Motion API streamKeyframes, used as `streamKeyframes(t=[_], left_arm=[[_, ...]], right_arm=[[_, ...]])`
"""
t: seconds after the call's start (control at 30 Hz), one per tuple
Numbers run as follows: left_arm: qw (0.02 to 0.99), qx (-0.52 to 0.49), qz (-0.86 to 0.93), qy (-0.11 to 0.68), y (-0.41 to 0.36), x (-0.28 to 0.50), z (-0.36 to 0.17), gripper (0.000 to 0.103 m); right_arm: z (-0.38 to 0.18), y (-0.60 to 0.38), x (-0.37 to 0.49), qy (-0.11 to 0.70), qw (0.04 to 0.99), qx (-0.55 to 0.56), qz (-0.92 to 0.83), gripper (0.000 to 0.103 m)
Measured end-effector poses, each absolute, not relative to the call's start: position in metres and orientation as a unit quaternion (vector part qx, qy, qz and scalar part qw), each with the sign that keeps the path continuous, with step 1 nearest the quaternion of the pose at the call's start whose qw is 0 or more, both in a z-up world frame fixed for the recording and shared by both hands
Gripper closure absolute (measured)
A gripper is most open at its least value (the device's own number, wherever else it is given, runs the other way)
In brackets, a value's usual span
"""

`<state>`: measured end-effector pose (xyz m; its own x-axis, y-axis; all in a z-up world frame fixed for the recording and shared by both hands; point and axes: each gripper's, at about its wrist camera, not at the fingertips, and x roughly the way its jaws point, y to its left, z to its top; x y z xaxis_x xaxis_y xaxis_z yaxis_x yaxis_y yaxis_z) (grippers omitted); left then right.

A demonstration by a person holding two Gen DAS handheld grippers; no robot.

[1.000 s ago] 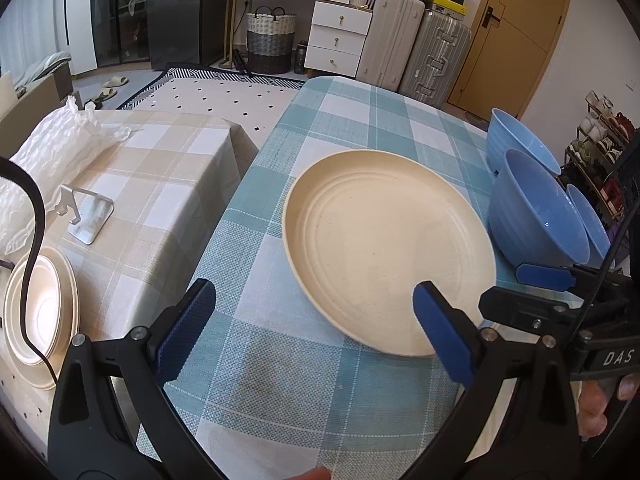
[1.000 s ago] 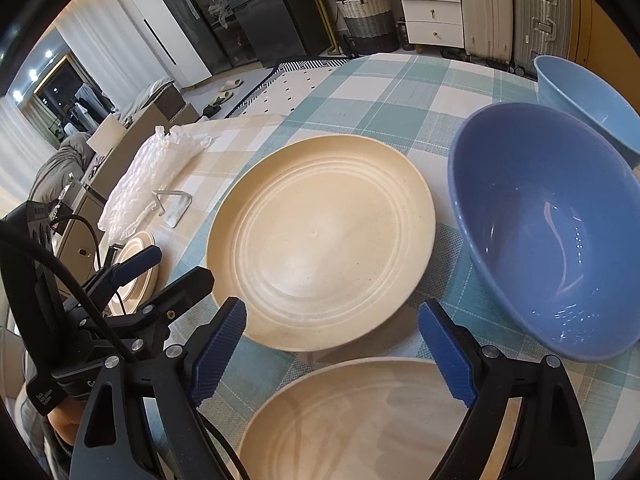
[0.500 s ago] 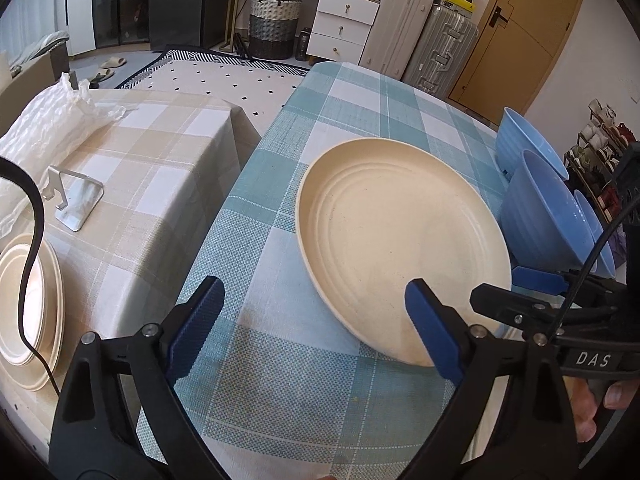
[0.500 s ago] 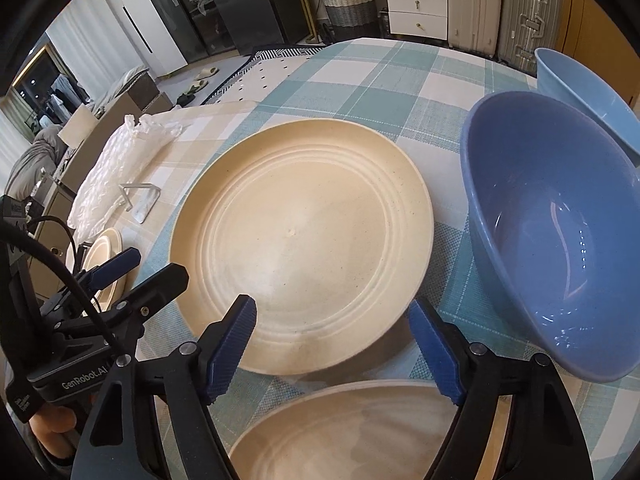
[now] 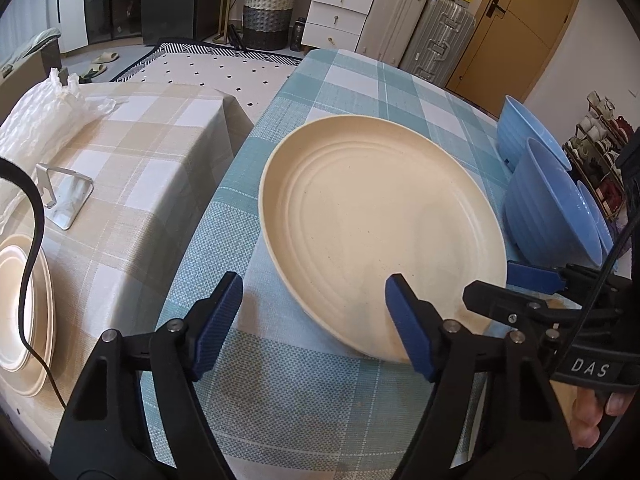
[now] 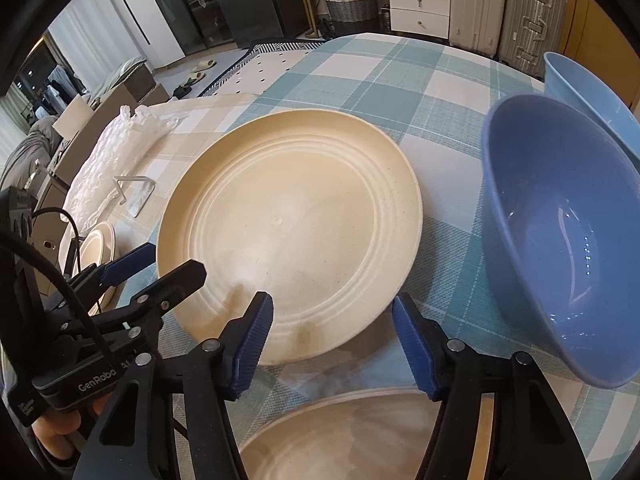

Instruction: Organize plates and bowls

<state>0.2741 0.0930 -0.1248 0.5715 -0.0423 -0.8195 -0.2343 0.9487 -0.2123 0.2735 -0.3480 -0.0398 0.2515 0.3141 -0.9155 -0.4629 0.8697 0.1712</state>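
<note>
Left wrist view: my left gripper (image 5: 312, 322) has just been closing, jaws still apart around the near rim of the cream plate (image 5: 376, 224) on the teal checked table (image 5: 288, 392). My right gripper (image 6: 332, 342), also narrowing, grasps nothing; blue bowl (image 6: 560, 232) beside the plate.

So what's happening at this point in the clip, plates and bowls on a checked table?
A person holds a gripper in each hand over a teal checked tablecloth. Both the left gripper and the right gripper straddle the near rim of a large cream plate lying flat, one at each side. Their jaws have just been closing, but the pads do not press on the plate yet. Blue bowls sit to its right, a second cream plate lies nearer, and smaller stacked plates rest on the beige table.
</note>
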Motion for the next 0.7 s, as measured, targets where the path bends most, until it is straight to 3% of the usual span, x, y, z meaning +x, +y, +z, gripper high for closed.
streamKeyframes(t=[0.13, 0.27, 0.5, 0.6, 0.7], left_arm=[[0.872, -0.155, 0.056, 0.461, 0.098, 0.276, -0.126, 0.037], [0.870, -0.157, 0.058, 0.464, 0.100, 0.278, -0.129, 0.041], [0.869, -0.157, 0.051, 0.467, 0.101, 0.283, -0.132, 0.067], [0.870, -0.151, 0.057, 0.466, 0.099, 0.285, -0.132, 0.071], [0.872, -0.146, 0.062, 0.464, 0.100, 0.284, -0.133, 0.078]], right_arm=[[-0.045, -0.348, 0.279, 0.566, 0.787, -0.055, 0.241, 0.040], [-0.051, -0.350, 0.286, 0.571, 0.787, -0.051, 0.228, 0.052], [-0.057, -0.351, 0.293, 0.574, 0.789, -0.040, 0.214, 0.064], [-0.058, -0.350, 0.294, 0.570, 0.794, -0.050, 0.205, 0.077], [-0.059, -0.350, 0.294, 0.569, 0.795, -0.052, 0.205, 0.079]])
